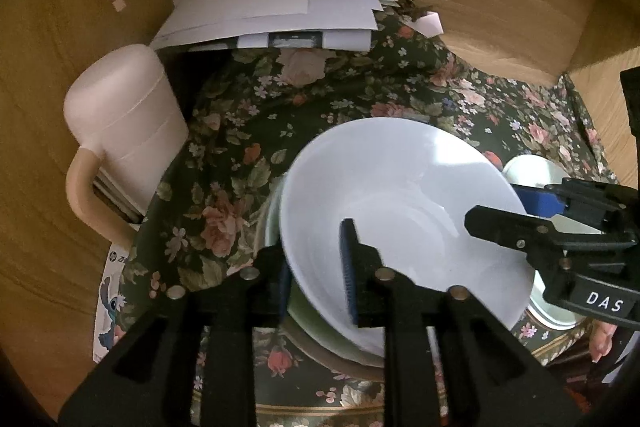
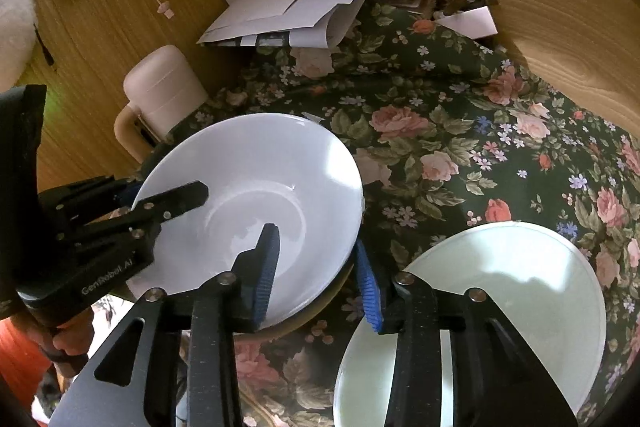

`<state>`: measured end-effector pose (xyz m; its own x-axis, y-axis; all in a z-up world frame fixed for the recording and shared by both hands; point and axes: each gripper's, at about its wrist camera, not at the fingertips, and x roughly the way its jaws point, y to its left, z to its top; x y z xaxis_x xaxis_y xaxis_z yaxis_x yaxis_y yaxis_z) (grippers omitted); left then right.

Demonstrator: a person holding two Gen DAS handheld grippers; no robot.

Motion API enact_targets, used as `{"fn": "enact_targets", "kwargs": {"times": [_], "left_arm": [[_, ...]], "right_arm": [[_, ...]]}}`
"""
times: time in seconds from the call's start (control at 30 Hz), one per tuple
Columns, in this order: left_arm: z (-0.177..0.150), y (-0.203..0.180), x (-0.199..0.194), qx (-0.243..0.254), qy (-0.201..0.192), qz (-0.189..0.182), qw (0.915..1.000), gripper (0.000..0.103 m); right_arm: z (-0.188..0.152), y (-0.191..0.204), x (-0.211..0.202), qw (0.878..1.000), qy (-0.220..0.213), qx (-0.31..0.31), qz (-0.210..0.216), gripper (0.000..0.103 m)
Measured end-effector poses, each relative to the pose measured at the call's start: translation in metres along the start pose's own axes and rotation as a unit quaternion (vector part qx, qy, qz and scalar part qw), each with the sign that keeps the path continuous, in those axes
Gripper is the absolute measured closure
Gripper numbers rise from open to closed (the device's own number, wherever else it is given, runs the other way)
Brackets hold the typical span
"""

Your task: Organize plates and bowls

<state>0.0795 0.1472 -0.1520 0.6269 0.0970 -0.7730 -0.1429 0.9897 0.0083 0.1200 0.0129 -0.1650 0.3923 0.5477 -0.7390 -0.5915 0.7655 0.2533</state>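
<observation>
a: where's the white bowl (image 1: 404, 211)?
b: on the floral cloth (image 1: 224, 155), nested on a greenish dish (image 1: 310, 315), with a pale plate (image 2: 500, 291) just beside it.
a: and the claws?
b: left gripper (image 1: 316, 271) and right gripper (image 2: 316, 275) each straddle the rim, one finger inside; the pads look slack, released.
a: what crowds it?
b: a pink lidded mug (image 1: 120, 131) near, a stack of papers (image 1: 272, 11) behind, wooden walls (image 1: 48, 75) around.
</observation>
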Motion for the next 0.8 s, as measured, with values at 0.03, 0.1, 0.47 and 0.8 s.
{"fn": "enact_targets", "kwargs": {"times": [0.03,0.1,0.47,0.8], "left_arm": [[0.001,-0.002,0.001,0.005,0.004,-0.005,1.0,0.066],[0.001,-0.008,0.001,0.015,0.007,-0.006,0.9998,0.06],[0.015,-0.002,-0.002,-0.016,0.022,-0.021,0.9994,0.056],[0.02,0.007,-0.018,-0.034,0.009,-0.02,0.9992,0.056]], "right_arm": [[0.0,0.0,0.0,1.0,-0.001,-0.001,-0.002,0.065],[0.0,-0.001,-0.002,1.0,-0.002,-0.001,-0.003,0.054],[0.002,-0.012,-0.009,1.0,-0.014,0.015,0.001,0.044],[0.001,-0.014,-0.003,1.0,-0.008,0.02,0.007,0.044]]}}
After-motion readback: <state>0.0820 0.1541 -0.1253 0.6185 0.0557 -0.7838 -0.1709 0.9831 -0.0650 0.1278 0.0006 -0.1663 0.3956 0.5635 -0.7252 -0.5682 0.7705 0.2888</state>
